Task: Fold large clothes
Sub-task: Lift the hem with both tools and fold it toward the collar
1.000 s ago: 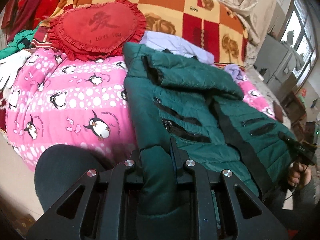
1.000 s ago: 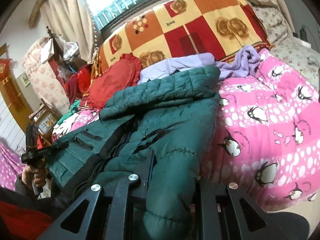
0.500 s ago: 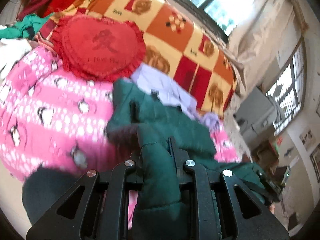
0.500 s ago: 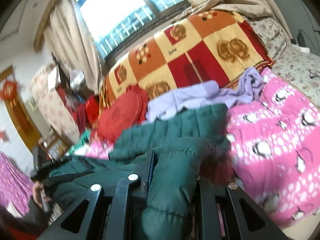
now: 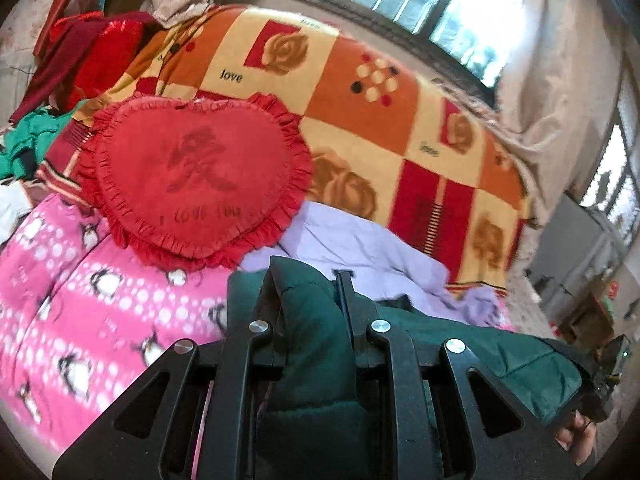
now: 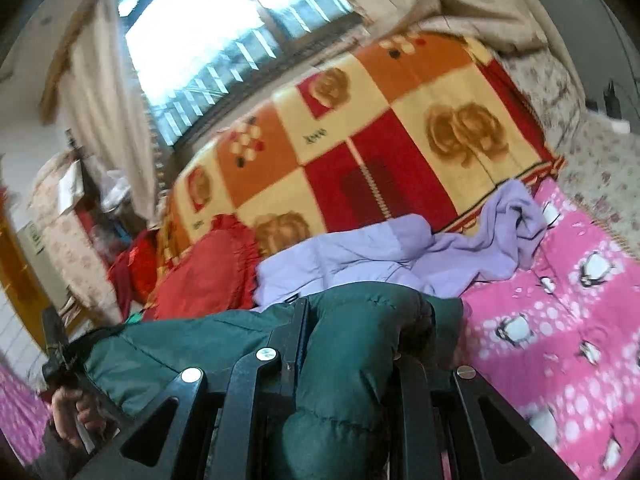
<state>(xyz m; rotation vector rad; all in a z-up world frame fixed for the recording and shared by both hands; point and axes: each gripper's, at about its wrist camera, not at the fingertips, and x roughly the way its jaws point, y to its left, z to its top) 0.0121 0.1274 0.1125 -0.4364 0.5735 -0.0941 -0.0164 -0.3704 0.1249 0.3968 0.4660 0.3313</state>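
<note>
Both claws are clamped on the green puffer jacket [image 5: 312, 360]: left claw [image 5: 310, 300], right claw [image 6: 352, 332]. It looks bulky, soft and slippery; thick quilted edges seem the safest hold.

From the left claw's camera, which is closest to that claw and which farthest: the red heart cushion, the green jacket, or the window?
1. Green jacket: clamped in the left claw itself.
2. Red heart cushion: ahead and left, on the bed.
3. Window: farthest, above and behind the checked blanket.
</note>
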